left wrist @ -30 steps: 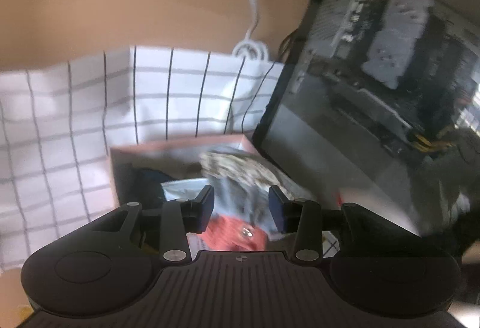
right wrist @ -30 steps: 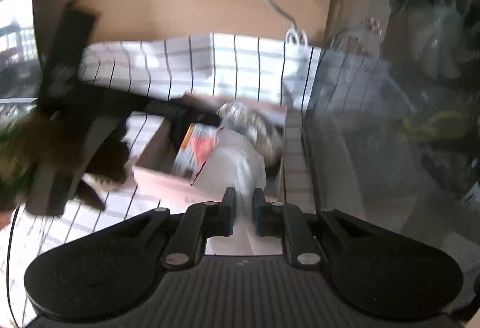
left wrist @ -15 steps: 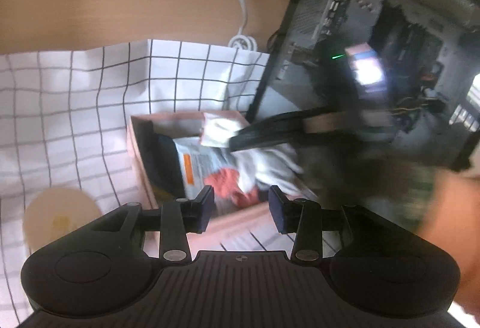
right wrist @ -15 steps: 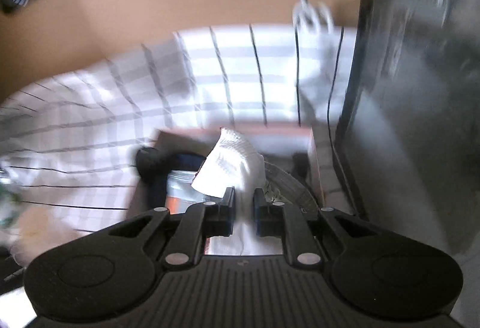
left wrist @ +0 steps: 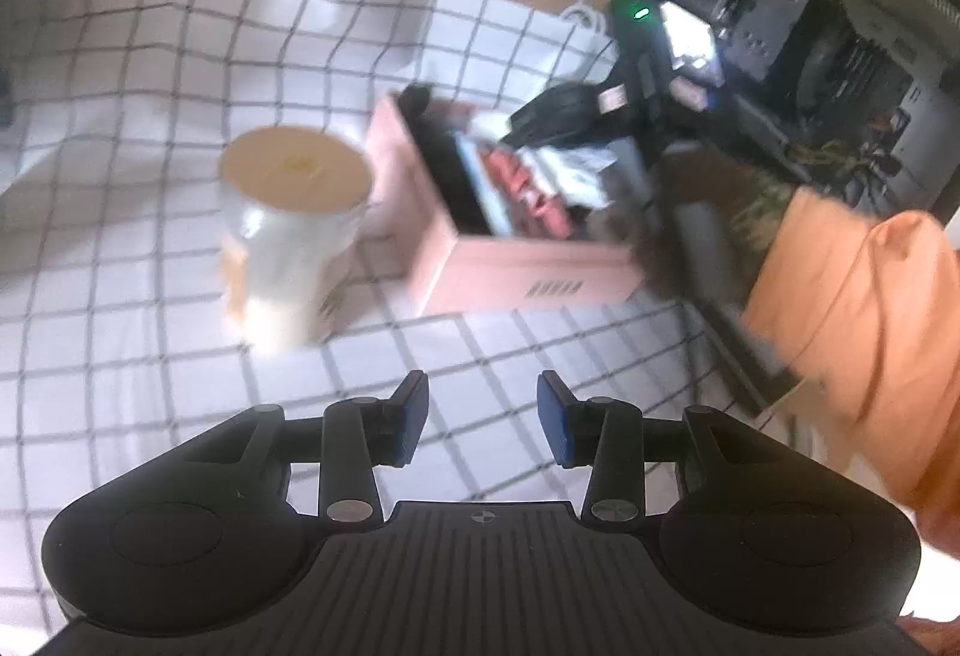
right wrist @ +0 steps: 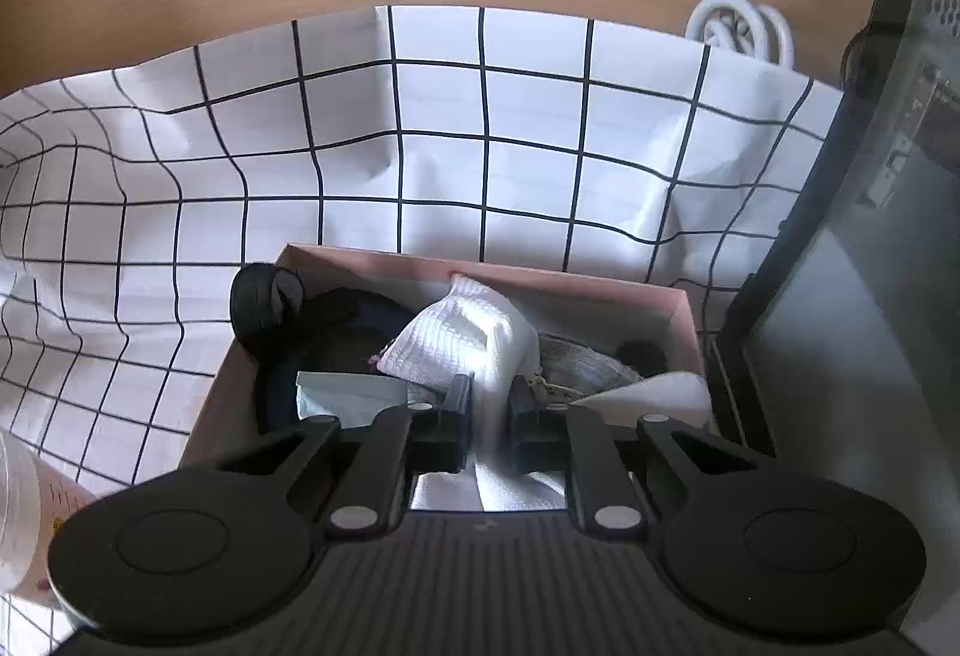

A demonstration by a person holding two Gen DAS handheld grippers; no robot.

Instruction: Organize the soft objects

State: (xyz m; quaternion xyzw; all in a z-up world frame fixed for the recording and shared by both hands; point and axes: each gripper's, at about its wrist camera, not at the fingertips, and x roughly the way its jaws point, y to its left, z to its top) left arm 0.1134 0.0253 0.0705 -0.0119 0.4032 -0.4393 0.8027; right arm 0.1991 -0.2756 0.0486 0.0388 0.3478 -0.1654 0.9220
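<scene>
A pink cardboard box (right wrist: 576, 290) stands on the checked tablecloth (right wrist: 420, 164) and holds soft things: a black rolled item (right wrist: 258, 308), a pale blue packet (right wrist: 342, 392) and a grey patterned fabric (right wrist: 576, 362). My right gripper (right wrist: 489, 416) hangs low over the box. A white waffle cloth (right wrist: 468, 338) sits between its jaws, which are opening, and the cloth's bulk rests on the pile. In the left wrist view the box (left wrist: 510, 272) lies ahead, with the right gripper (left wrist: 519, 131) reaching into it above a red item (left wrist: 528, 188). My left gripper (left wrist: 483, 419) is open and holds nothing, over bare tablecloth.
A pale cylindrical container with a tan lid (left wrist: 294, 176) stands just left of the box. A dark glass-sided computer case (right wrist: 870, 236) rises along the box's right side. A coiled white cable (right wrist: 738, 26) lies behind. An orange sleeve (left wrist: 870, 326) fills the right of the left wrist view.
The left gripper has drawn back and to the left of the box, bringing the container into view. The right gripper has carried the white cloth down into the box, and its jaws have parted slightly.
</scene>
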